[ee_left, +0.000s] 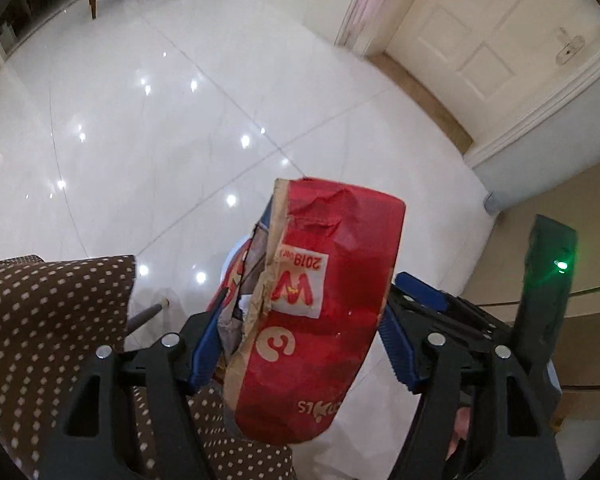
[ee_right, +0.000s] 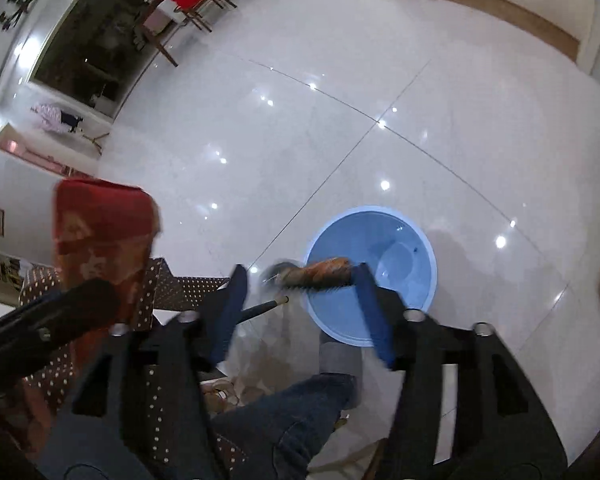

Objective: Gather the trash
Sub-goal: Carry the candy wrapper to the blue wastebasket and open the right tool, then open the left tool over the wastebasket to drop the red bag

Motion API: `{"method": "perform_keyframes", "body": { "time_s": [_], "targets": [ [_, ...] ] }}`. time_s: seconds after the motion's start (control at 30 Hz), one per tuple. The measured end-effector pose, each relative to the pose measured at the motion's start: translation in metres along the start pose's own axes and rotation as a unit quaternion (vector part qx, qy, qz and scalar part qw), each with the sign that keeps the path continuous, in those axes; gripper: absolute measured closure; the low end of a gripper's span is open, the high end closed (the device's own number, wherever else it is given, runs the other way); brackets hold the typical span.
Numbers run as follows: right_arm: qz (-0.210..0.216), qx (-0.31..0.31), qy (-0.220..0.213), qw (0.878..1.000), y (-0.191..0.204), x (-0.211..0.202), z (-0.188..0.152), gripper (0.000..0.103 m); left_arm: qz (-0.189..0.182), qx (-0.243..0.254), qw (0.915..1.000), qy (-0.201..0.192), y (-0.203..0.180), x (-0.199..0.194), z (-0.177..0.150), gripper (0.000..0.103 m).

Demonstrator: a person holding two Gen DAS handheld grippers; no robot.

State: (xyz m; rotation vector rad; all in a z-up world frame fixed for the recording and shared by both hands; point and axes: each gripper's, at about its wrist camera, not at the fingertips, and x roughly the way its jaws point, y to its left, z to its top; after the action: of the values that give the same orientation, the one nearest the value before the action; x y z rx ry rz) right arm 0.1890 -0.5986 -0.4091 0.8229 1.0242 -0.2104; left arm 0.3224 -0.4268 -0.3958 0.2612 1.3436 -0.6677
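Two pieces of trash are seen at the two grippers, above one blue bin.

A crumpled red paper bag is clamped between the blue pads of the left gripper, its torn edge turned leftward and its print upside down. One blurred brown-orange wrapper is seen at the fingertips of the right gripper, whose jaws stand apart; whether the pads touch it cannot be told. The blue bin lies just beyond those fingertips on the white tiled floor. One dotted brown cloth is cut off left of the left gripper. A jeans-clad leg is partly hidden beneath the right gripper.
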Motion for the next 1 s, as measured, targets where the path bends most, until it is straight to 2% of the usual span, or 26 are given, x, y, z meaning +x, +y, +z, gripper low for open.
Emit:
{"method": "perform_keyframes", "body": {
  "time_s": [0.13,0.2,0.27,0.37,0.67,0.87,1.0],
  "targets": [
    [-0.007,0.022,-0.008,1.000,-0.016,0.002,-0.003,0.024,0.013,-0.002,0.9997,0.022,0.000,0.018,0.005,0.013],
    [-0.008,0.028,-0.017,0.999,-0.021,-0.004,-0.005,0.020,0.016,-0.006,0.9994,0.031,0.003,0.025,0.006,0.013],
    [-0.012,0.028,-0.023,0.999,-0.019,-0.009,-0.008,0.011,0.021,-0.010,0.9993,0.031,0.007,0.027,0.004,0.013],
    [-0.017,0.031,-0.031,0.999,-0.018,-0.017,-0.015,0.006,0.019,-0.021,0.9994,0.021,0.003,0.013,-0.001,0.013],
    [-0.041,0.017,-0.072,0.996,0.001,-0.046,-0.022,0.006,0.019,-0.007,0.9977,-0.065,-0.012,-0.056,-0.023,0.011],
    [-0.048,-0.009,-0.106,0.993,0.028,-0.084,-0.033,0.006,0.018,0.009,0.9925,-0.120,-0.022,-0.110,-0.050,0.011],
    [-0.044,-0.030,-0.128,0.990,0.050,-0.114,-0.045,0.006,0.021,0.020,0.9861,-0.164,-0.028,-0.151,-0.073,0.011]
  ]
}}
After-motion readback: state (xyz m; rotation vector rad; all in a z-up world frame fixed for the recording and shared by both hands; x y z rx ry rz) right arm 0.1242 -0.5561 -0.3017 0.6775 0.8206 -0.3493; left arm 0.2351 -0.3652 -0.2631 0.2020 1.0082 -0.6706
